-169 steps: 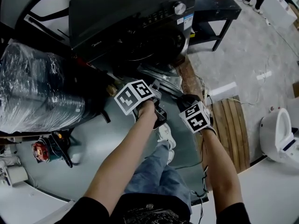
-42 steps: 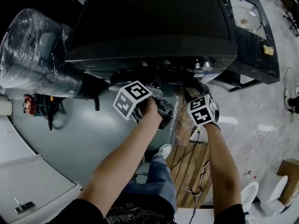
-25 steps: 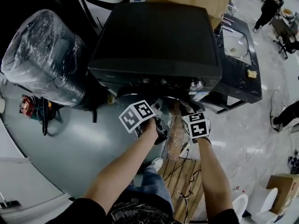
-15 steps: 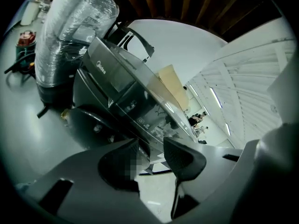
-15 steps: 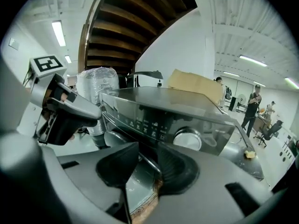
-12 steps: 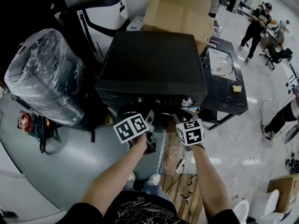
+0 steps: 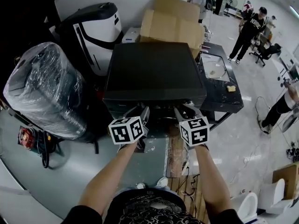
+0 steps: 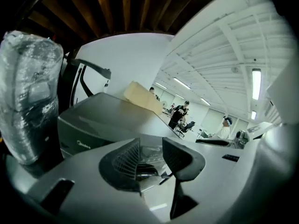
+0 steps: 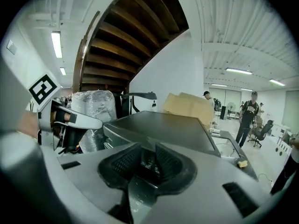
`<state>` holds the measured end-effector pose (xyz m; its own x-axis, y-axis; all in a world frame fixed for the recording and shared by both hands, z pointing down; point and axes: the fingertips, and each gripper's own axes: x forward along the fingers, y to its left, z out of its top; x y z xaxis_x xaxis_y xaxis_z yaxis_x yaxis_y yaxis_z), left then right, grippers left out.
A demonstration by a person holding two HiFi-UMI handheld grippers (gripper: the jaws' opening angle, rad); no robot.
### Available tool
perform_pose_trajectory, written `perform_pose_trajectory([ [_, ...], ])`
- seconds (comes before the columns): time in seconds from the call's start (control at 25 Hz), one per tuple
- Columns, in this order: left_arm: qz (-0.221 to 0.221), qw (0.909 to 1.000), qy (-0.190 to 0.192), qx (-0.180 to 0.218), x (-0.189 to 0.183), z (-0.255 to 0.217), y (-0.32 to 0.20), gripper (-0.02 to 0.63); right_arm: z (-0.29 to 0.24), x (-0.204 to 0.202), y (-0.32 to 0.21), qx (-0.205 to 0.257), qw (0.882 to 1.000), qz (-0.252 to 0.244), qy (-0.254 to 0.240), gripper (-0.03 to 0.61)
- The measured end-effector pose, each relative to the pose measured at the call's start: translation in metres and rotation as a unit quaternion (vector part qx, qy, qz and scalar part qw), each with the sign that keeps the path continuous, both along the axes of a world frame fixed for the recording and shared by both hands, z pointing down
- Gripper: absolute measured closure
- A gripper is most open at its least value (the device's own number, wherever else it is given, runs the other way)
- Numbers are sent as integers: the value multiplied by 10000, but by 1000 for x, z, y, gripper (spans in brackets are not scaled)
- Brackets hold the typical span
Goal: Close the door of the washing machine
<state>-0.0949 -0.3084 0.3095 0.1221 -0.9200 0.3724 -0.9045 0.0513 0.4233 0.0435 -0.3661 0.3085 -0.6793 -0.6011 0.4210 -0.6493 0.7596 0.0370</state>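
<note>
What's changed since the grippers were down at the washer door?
Both grippers have come up from the door area: the left gripper and right gripper now hover at the top front edge of the washing machine. Their jaws have just been closing, with nothing between them. Nothing is held. The machine, wrapped bundle and cardboard box stayed put.

The left arm [image 7: 108, 183] and right arm [image 7: 209, 181] reached forward side by side, forearms bare. The left gripper [image 7: 141, 112] and right gripper [image 7: 183, 111] were held level with each other, near but apart, both pointing forward and a little down. The left jaws had just been closing but stood clearly apart, with nothing between them. The right jaws had just been closing too, to a narrower gap; their pads did not meet and held nothing.
</note>
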Motion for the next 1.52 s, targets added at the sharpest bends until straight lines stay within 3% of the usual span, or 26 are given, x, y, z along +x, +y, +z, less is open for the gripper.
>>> perform_pose_trajectory([
  [0.32, 521, 9907, -1173, 452, -40, -44, 31, 459, -47, -22, 35, 263, 9984, 312, -400, 485],
  [0.6, 535, 9796, -1836, 617, -86, -64, 69, 488, -77, -39, 72, 496, 9956, 473, -635, 495],
  [0.88, 533, 9756, -2013, 689, -129, -69, 106, 543, -99, -49, 100, 681, 9925, 629, -802, 517],
  [1.12, 864, 9669, -2284, 738, -133, -71, 120, 567, -106, -42, 113, 807, 9901, 824, -797, 549],
  [1.52, 994, 9652, -2335, 631, -129, -69, 122, 583, -101, -14, 122, 782, 9878, 1103, -773, 554],
])
